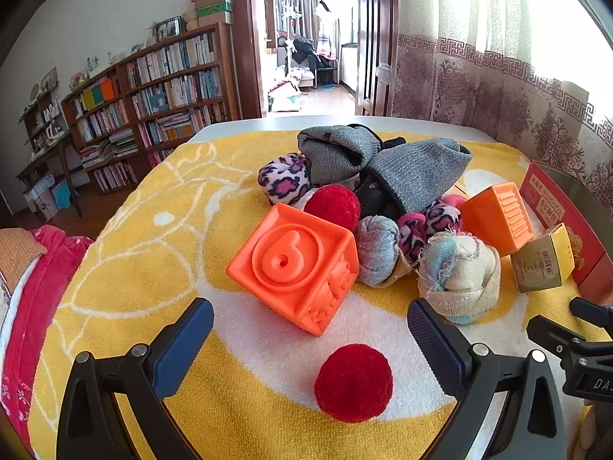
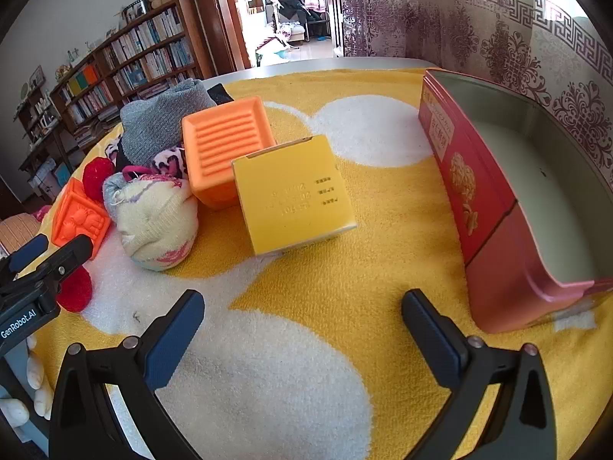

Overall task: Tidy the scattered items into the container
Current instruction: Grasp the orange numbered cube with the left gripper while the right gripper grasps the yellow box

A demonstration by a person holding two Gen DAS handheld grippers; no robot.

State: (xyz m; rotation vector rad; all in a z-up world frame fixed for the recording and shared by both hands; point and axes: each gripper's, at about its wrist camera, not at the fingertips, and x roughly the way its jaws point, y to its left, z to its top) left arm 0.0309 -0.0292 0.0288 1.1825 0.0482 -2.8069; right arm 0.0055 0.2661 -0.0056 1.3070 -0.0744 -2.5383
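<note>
Red tin (image 2: pixel 494 207) rectangular, glossy; pompom (image 1: pixel 353 382) fuzzy, round.

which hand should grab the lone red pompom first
Left. Its open tongs already straddle the red pompom just ahead. The right tongs face bare towel near the red tin.

A stretch of yellow-and-white terry towel (image 2: pixel 337 287) is lying bare in front of the open red rectangular tin (image 2: pixel 494 237), leaving a wide lane to its near wall. The tin's pale interior is sitting unobstructed from above. Left of the tin, a yellow cardboard box (image 2: pixel 293 193) is narrowing that lane, with a ribbed orange plastic block (image 2: pixel 222 145) touching it behind. Further left, a cream knitted sock ball (image 2: pixel 157 222) is crowding the pile (grey socks heaped behind it).
</note>
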